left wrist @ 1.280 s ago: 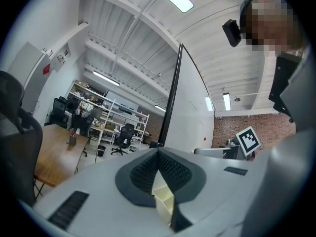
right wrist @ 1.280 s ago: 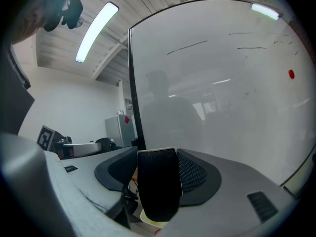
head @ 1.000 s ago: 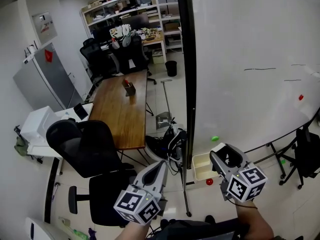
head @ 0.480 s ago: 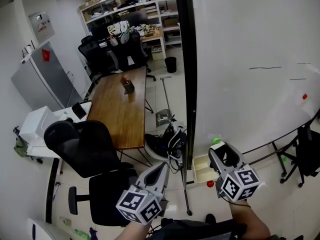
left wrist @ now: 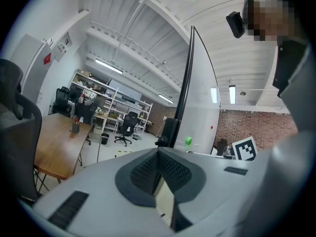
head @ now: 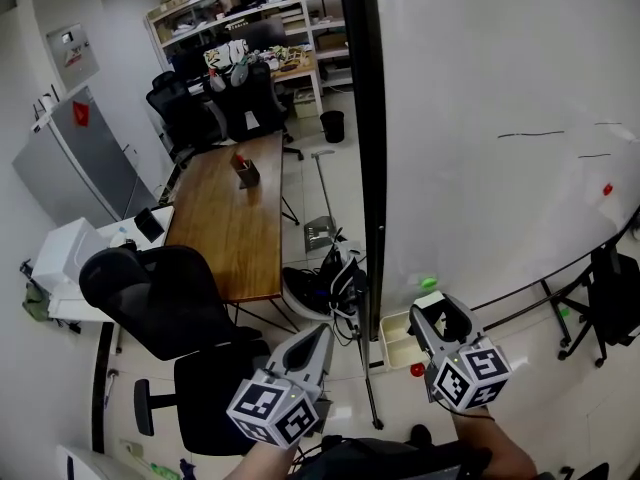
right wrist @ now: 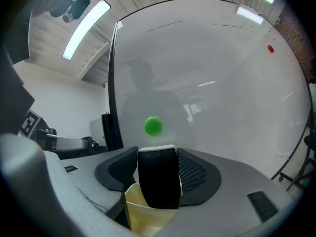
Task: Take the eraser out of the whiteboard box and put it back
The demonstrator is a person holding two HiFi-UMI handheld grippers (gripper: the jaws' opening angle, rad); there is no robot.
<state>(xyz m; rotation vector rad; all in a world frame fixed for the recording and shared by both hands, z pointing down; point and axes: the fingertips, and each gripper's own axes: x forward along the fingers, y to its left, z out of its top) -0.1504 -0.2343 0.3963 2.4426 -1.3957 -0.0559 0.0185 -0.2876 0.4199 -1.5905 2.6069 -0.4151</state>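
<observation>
right gripper [right wrist: 158, 154] is gripping the eraser [right wrist: 158, 181] at the whiteboard box [right wrist: 134, 206], green magnet [right wrist: 153, 126] close ahead; left gripper [left wrist: 159, 151], fingers pressing together, is hanging empty.

Long wooden table [head: 225, 230], small dark holder [head: 245, 175] upright on it, whiteboard [head: 500, 68] carrying a green magnet [head: 428, 282]

Head view: high, tilted steeply down, whiteboard [head: 500, 118] filling the right half, wooden table [head: 225, 218] upper left. Left gripper view: low, near level, facing along the board's dark edge, same table at its left. Right gripper view: close on the board face; its green magnet [right wrist: 153, 126] and box [right wrist: 136, 216] also sit lower centre in head view.
</observation>
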